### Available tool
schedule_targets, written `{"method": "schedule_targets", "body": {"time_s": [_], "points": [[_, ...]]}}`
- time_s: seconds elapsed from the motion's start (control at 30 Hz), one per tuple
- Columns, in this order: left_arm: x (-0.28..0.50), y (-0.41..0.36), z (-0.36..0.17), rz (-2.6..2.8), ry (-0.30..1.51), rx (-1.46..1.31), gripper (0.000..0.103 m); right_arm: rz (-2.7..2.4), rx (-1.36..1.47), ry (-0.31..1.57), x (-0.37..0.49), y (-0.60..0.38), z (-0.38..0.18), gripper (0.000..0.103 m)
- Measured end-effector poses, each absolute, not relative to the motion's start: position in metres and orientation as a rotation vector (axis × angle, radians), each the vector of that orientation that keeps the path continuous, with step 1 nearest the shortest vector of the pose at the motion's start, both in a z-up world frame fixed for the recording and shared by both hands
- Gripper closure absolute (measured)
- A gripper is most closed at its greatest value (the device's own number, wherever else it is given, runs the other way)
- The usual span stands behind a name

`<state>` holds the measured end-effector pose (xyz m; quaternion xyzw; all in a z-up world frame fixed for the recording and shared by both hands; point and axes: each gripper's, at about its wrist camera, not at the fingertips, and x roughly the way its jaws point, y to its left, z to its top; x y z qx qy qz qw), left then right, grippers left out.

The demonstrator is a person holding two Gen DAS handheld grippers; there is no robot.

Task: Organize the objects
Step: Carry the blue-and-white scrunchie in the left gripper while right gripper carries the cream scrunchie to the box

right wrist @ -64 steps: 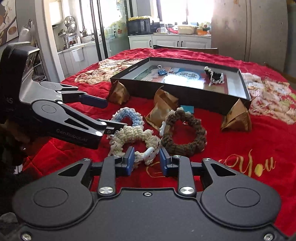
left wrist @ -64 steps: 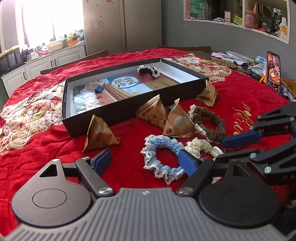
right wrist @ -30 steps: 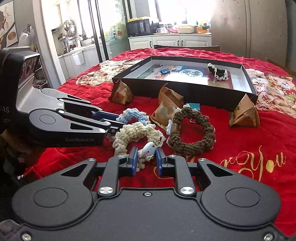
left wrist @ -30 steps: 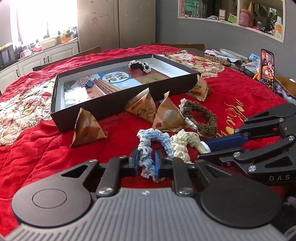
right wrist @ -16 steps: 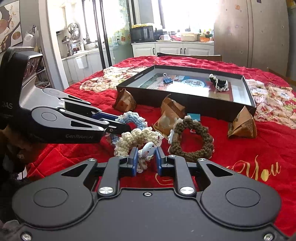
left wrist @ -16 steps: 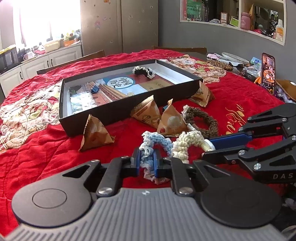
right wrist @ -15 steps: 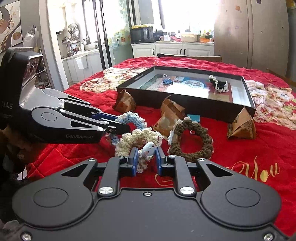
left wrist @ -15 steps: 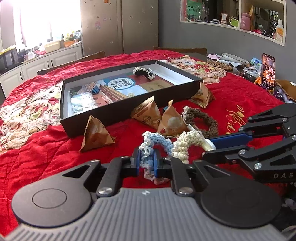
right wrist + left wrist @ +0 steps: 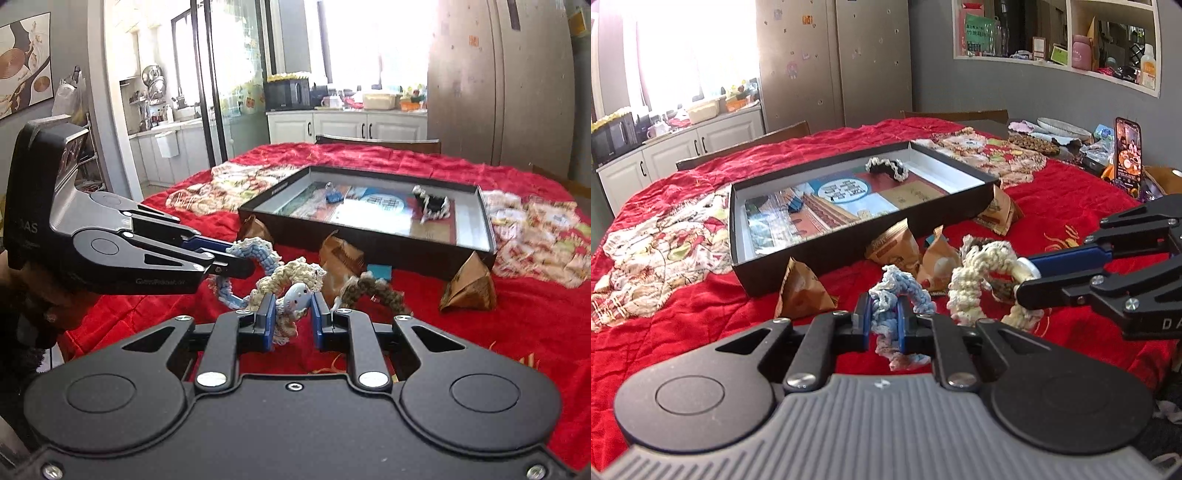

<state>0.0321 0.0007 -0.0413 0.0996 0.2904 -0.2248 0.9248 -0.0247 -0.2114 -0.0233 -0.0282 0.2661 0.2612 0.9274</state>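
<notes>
Both tongs loaded, one scrunchie each. Left tongs [image 9: 882, 325] are clamped on the blue-and-white crocheted scrunchie [image 9: 897, 291]; pads pinch one side of the loop, so the rest arches above and a ruffled bit hangs below. Right tongs [image 9: 291, 319] are clamped on the cream crocheted scrunchie [image 9: 288, 284], gripping at its hard pale-blue plastic charm [image 9: 297, 295], probably a firmer bite than soft yarn. Both loops look clear of the red quilted cloth [image 9: 517, 321] covering the counter, side by side, near but apparently not tangled. Likely target: the shallow black cardboard box [image 9: 849, 243], rigid walls, printed glossy liner; it already holds a black scrunchie with white trim [image 9: 886, 168] and a small blue binder clip [image 9: 794, 203]. The brown braided scrunchie [image 9: 373, 288], coarser and thicker, lies on the cloth just in front of the box, among creased brown paper pyramid packets [image 9: 469, 284]. Yarn is limp and stretchy, so it could snag on the box's edge.
</notes>
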Motion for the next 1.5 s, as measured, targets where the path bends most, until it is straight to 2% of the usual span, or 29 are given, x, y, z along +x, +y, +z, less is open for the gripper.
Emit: {"method": "schedule_targets", "body": {"time_s": [0.67,1.03,1.5], "points": [[0.061,0.012,0.000,-0.398,0.493,0.179,0.087,0.453,-0.086,0.376,0.010,-0.222,0.033,0.084],[0.111,-0.001,0.016,-0.336,0.440,0.174,0.087,0.411,-0.056,0.385,0.084,-0.206,0.046,0.084],[0.197,-0.015,0.001,-0.261,0.523,0.105,0.087,0.309,-0.008,0.452,0.182,-0.203,0.031,0.084]]}}
